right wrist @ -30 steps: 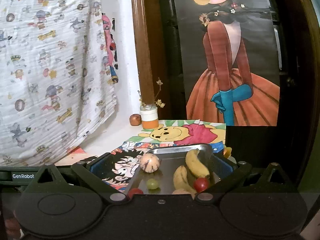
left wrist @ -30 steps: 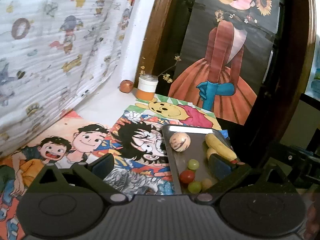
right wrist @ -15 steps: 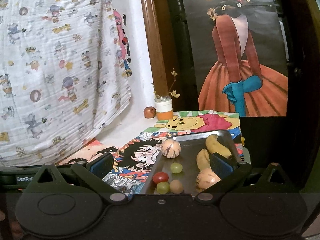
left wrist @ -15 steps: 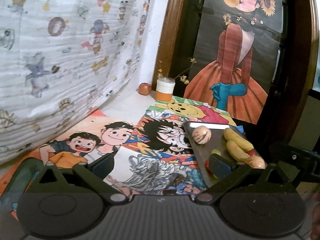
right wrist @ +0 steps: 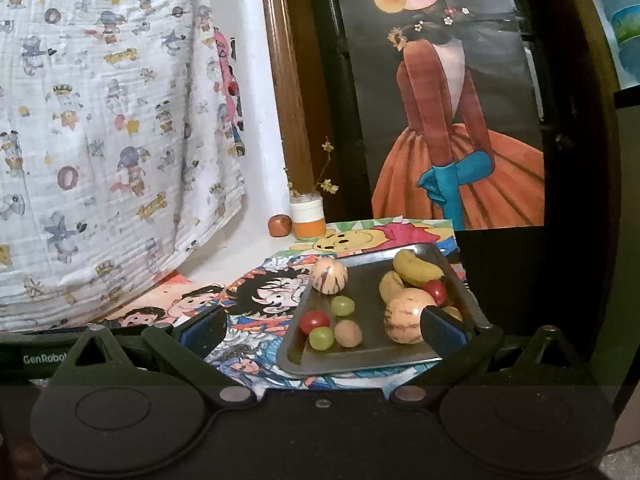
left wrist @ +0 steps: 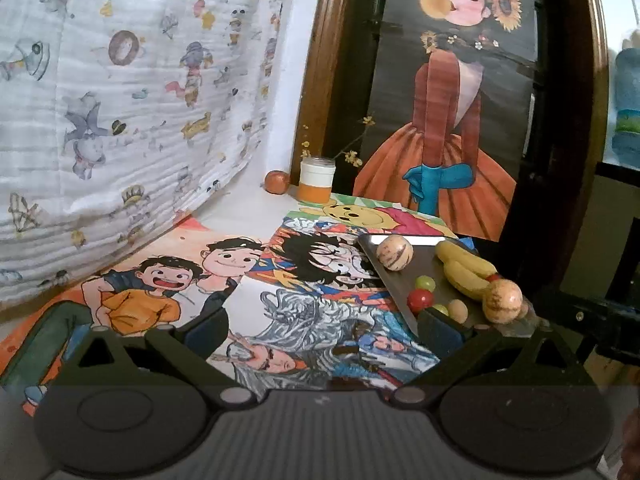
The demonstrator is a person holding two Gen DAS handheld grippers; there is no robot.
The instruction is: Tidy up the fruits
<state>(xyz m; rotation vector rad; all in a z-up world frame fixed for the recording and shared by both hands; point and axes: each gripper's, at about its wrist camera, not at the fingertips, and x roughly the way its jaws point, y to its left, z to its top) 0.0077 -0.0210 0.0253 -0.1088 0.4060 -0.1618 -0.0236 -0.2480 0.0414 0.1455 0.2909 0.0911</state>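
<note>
The tray [right wrist: 372,356] holds two bananas [right wrist: 416,268], two striped melons [right wrist: 329,275] and small grapes [right wrist: 343,305]. Both tongs, left [left wrist: 324,326] and right [right wrist: 322,330], are wide open and empty. A jar [right wrist: 307,220] stands at 12 o'clock.

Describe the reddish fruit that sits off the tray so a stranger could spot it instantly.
Find the brown wooden frame at the back. At its foot stands a white-and-orange jar holding dried flowers. The reddish-brown round fruit sits just left of it, the only fruit off the metal tray.

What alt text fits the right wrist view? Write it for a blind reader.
A metal tray holds two bananas, two striped melons, grapes and tomatoes. The open right gripper hovers before it, above cartoon posters.
</note>
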